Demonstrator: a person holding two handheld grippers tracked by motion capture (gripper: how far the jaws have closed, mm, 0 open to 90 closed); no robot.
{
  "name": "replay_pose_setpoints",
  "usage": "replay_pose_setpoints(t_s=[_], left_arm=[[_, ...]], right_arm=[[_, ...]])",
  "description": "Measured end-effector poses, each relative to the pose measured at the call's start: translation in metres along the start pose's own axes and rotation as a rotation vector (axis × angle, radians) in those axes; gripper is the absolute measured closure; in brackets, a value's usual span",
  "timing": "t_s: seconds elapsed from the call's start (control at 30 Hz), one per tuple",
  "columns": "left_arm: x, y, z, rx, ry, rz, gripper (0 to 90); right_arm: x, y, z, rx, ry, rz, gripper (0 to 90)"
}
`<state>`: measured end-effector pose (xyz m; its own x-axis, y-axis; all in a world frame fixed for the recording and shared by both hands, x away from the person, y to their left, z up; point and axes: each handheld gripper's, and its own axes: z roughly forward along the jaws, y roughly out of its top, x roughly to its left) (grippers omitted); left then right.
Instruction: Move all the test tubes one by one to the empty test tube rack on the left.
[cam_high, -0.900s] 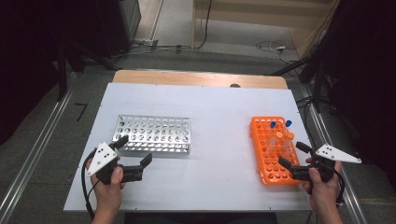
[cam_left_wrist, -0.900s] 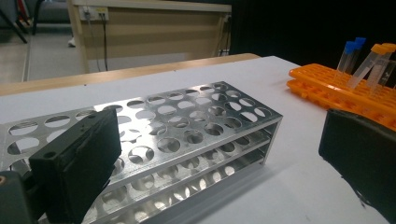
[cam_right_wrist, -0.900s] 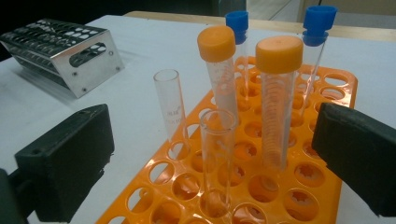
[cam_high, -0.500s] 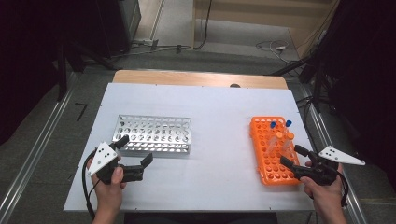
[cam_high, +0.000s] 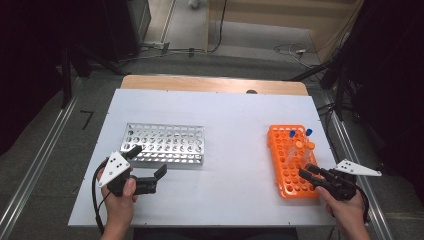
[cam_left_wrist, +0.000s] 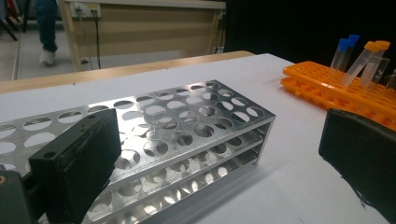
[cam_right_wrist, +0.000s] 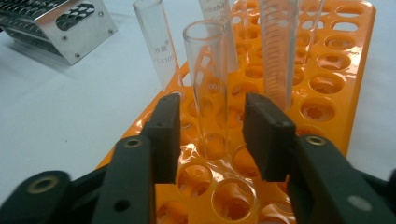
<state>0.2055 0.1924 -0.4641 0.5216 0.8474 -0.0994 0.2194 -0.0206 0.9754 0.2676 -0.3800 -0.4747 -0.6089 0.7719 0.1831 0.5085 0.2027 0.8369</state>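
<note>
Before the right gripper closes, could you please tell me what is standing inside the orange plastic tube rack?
The orange plastic tube rack holds uncapped clear glass tubes and capped tubes with blue caps and orange caps. The right gripper straddles one glass tube. The tubes' bottoms are hidden in the holes.

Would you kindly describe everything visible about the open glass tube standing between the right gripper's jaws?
The glass tube is clear, cylindrical and uncapped, with a round open mouth and faint printed lettering on its wall. It stands roughly upright in a hole of the orange rack, near the rack's end closest to the person. The right gripper has one black jaw on each side of it, with a gap visible on both sides, so nothing clamps it yet. It looks empty. Other tubes stand close behind it.
</note>
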Motion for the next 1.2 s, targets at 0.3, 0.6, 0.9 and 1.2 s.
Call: replay_pose_setpoints(t_s=[0.3, 0.6, 0.9, 1.2], left_arm=[[-0.001, -0.001, 0.001, 0.009, -0.002, 0.006, 0.0], [-0.003, -0.001, 0.002, 0.011, -0.006, 0.007, 0.0], [-0.004, -0.001, 0.003, 0.017, -0.009, 0.01, 0.0], [-0.005, -0.001, 0.001, 0.01, -0.01, 0.008, 0.0]], right_arm=[[0.004, -0.002, 0.007, 0.018, -0.026, -0.045, 64.1], [0.009, -0.002, 0.01, 0.02, -0.063, -0.096, 72.3], [0.008, 0.0, 0.01, 0.025, -0.06, -0.087, 73.8], [0.011, 0.01, -0.004, -0.022, -0.075, -0.084, 73.9]])
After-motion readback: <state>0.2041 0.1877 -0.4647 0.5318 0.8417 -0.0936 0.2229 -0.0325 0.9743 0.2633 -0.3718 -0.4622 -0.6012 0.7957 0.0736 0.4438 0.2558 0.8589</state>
